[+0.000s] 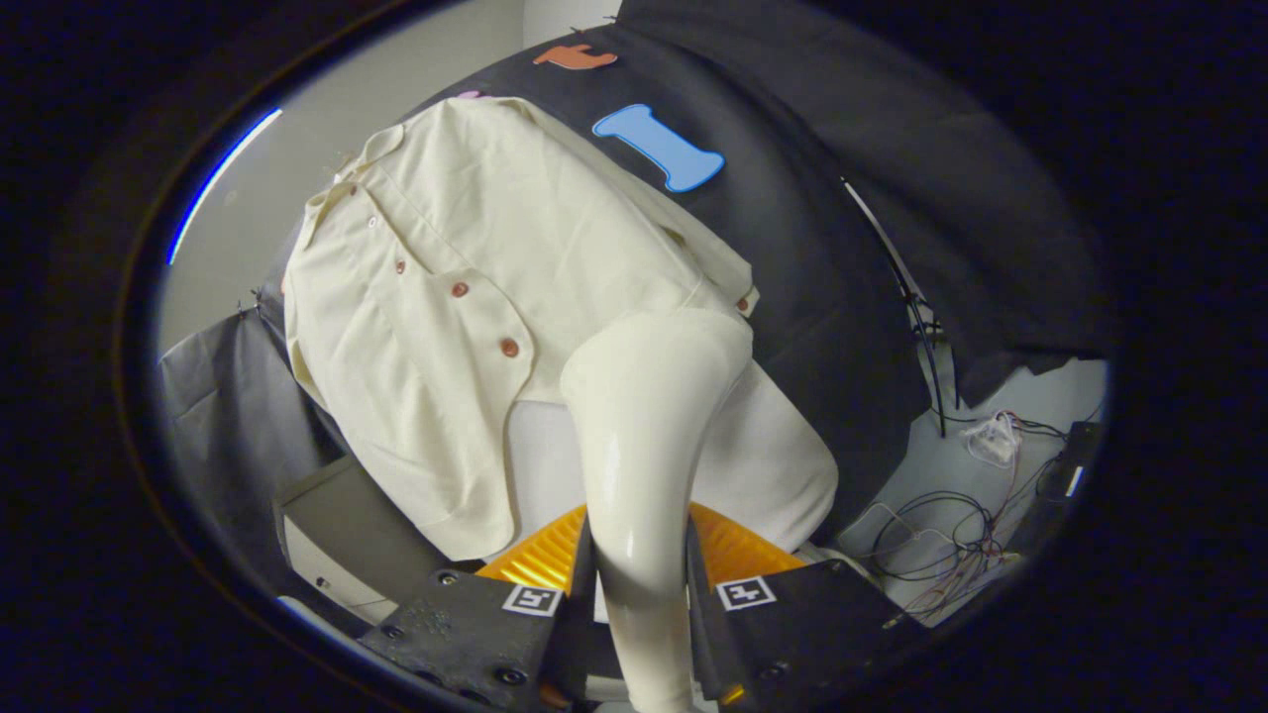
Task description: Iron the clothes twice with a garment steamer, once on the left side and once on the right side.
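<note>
Steamer [644,436] stands gripped between the fingers [639,604], both pressing its handle, its head raised just ahead of them. Beyond it a cream shirt [475,297] with brown buttons hangs against the booth wall; the head meets its lower right hem.

Glossy plastic steamer [644,436]; matt cloth shirt [475,297].

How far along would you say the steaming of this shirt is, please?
Done: the gripper is shut on the garment steamer, both fingers pressing its handle. In hand: the steamer's head sits at the cream shirt, near its lower hem on the buttoned front. Left: one frame cannot show whether either side's pass is finished.
</note>
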A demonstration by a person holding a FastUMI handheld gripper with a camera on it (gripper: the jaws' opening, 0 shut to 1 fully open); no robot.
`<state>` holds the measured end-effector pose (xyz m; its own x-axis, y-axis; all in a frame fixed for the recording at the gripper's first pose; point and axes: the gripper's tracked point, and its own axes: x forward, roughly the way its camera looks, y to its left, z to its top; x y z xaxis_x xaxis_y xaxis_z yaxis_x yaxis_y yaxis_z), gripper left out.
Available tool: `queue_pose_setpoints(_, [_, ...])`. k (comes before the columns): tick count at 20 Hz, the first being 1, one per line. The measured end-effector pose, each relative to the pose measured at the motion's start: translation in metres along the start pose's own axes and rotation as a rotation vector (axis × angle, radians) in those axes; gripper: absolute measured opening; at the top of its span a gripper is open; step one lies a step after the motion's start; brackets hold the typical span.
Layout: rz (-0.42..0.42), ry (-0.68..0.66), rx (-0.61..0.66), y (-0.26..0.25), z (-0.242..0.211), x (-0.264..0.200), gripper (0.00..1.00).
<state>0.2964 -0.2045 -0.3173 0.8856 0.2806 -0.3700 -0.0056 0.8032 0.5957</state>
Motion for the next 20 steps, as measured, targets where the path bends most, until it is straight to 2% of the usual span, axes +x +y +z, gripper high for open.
queue_pose_setpoints(8, [0.027,-0.063,-0.119,0.080,-0.001,-0.062,0.42])
queue_pose_setpoints(18, [0.197,-0.232,-0.211,0.219,-0.010,-0.138,0.42])
queue_pose_setpoints(20, [0.198,-0.277,-0.260,0.243,-0.007,-0.148,0.42])
